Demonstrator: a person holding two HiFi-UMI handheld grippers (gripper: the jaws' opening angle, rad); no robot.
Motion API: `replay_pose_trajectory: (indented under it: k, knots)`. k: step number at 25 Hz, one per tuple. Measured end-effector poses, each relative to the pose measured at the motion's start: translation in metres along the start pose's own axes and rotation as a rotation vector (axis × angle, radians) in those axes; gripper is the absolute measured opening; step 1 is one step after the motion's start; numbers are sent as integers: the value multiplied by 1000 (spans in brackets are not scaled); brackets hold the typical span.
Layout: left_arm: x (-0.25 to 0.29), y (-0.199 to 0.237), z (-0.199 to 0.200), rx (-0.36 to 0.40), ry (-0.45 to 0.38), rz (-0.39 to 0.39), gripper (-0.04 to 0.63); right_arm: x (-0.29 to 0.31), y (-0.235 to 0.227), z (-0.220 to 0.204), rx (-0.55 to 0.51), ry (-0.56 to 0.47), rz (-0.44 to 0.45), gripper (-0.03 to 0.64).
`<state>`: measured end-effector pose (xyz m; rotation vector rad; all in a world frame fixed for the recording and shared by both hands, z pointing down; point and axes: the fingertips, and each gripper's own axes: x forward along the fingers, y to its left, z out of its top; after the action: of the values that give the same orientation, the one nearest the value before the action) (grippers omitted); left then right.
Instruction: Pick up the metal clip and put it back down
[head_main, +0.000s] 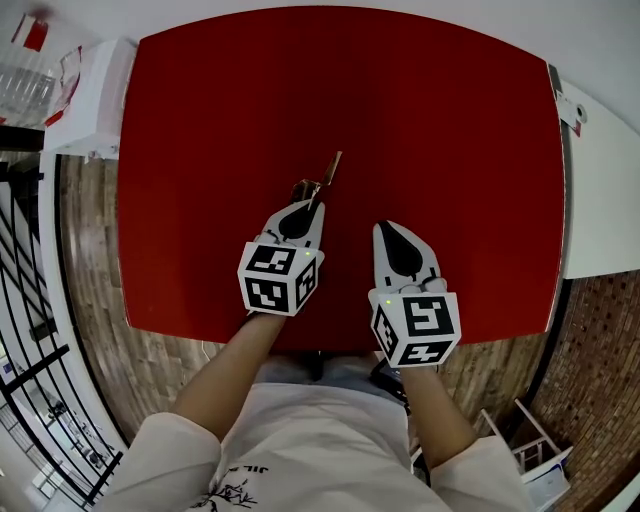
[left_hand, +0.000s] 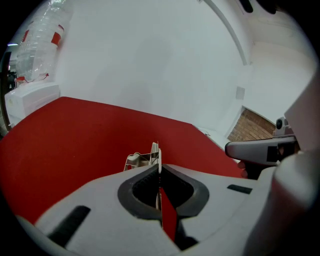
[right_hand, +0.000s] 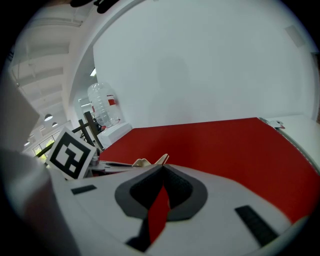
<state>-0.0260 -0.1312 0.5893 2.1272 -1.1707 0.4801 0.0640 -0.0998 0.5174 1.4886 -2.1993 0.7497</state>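
Head view: my left tongs (head_main: 303, 205) and right tongs (head_main: 390, 228) lie side by side over the near half of the red bench (head_main: 200, 120). Both point away from me, and each carries its marker cube (head_main: 280, 278) at the rear.

Left tongs: jaws together, clamped on the metal clip (head_main: 322, 178). One thin leaf of the clip runs edge-on between the pads, and the rest of it, a pale folded body, juts out past the tips. Seen from above, the clip extends forward and slightly right from the left tips, over the middle of the bench. I cannot tell whether it touches the red surface or hangs just above it.

Right tongs: jaws together at the tips with nothing between them; only red bench shows through the gap behind the tips. They sit just beside the left tongs and apart from the clip, which the right gripper view shows beyond the tips, to their left.

Surroundings: a white box (head_main: 95, 95) at the far left corner of the bench, a clear plastic bottle (left_hand: 40, 45) by it, a white wall (left_hand: 150, 60) behind, wooden floor (head_main: 90, 250) on either side
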Motion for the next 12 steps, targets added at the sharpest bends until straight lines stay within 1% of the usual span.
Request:
replay_pose_trajectory:
  k: [6,12]
  knots:
    - [19,6,-14,-76,34,-19,6,5,-1,-8,15,13,8,6]
    - [24,19,-18,-82,65,5,11,8,-1,-14,26,28,6,6]
